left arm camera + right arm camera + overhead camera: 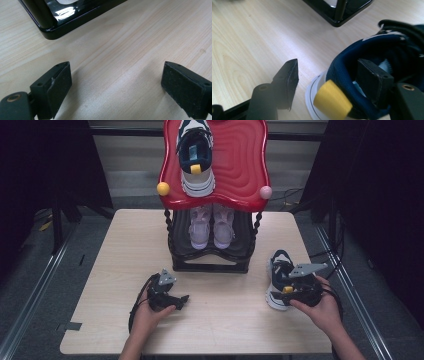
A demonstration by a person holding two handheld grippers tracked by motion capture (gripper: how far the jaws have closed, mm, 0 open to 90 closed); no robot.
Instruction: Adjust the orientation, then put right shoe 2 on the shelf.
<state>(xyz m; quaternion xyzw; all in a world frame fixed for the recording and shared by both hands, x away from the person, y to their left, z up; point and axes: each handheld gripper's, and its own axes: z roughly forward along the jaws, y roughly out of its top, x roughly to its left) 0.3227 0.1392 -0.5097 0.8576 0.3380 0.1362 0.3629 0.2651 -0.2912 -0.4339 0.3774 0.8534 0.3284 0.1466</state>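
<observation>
Nearest the person, the left hand (150, 315) holds the left claw (172, 297) low over the pale wood worktop (225, 320), near its front left; in the left gripper view its two black jaws stand wide apart, released, with bare wood grain between them and the glossy black corner of the shoe rack's base (53, 26) just ahead. At the front right, the right hand (322, 307) holds the right claw (290, 290) at the heel of a navy and white sneaker (277, 280) that stands on the worktop with its toe pointing away from the person. In the right gripper view the jaws straddle the heel: one jaw is inside the shoe's opening against the navy collar, the other hangs outside, apart from the white sole, so the claw is spread around the heel and not yet clenched; a yellow pull tab (333, 101) sticks out at the back of the heel between them. Farther off, at the middle of the worktop's far edge, stands the shoe rack (212, 262). Its lower black shelf carries a pair of pale pink sneakers (212, 227), side by side. Its red wavy top shelf (240, 165) carries a matching navy and white sneaker (196, 155), heel toward the person, with a yellow knob (163, 189) and a pink knob (265, 192) at the shelf's front corners.
</observation>
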